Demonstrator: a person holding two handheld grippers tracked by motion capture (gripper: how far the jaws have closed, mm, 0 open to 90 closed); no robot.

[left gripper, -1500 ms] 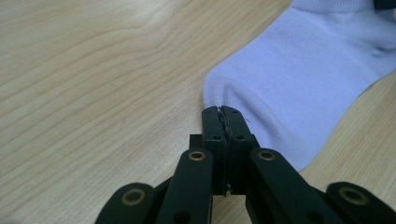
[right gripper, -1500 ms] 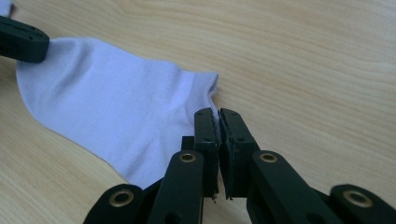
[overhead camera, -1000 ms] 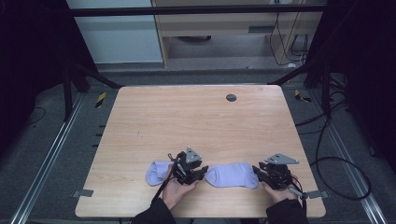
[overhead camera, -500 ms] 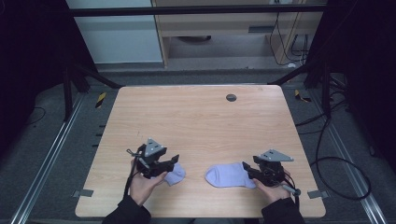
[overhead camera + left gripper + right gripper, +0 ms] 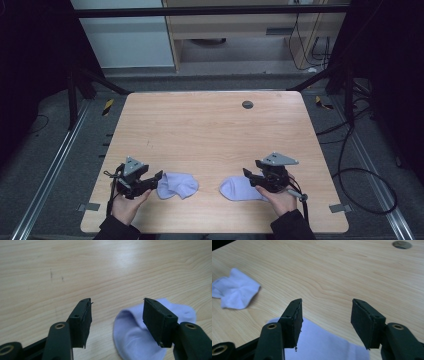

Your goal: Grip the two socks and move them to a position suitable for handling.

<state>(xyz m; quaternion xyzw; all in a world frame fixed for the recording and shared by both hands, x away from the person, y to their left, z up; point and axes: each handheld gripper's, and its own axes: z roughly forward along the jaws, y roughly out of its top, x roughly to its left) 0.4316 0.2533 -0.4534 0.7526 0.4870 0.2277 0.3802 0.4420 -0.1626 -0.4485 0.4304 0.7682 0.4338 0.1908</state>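
- two pale lilac socks lie flat and apart on the desk [image 5: 210, 130], likely laid out to be handled singly.
- left tool [image 5: 159, 176], jaws spread and empty, sits at the left sock [image 5: 177, 185]'s edge.
- right tool [image 5: 248, 176], also spread and empty, hangs over the right sock [image 5: 239, 189].

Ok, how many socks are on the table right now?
2. One sock lies by the left gripper, crumpled; the other sock lies flat by the right gripper. Both sit near the table's front edge, apart.
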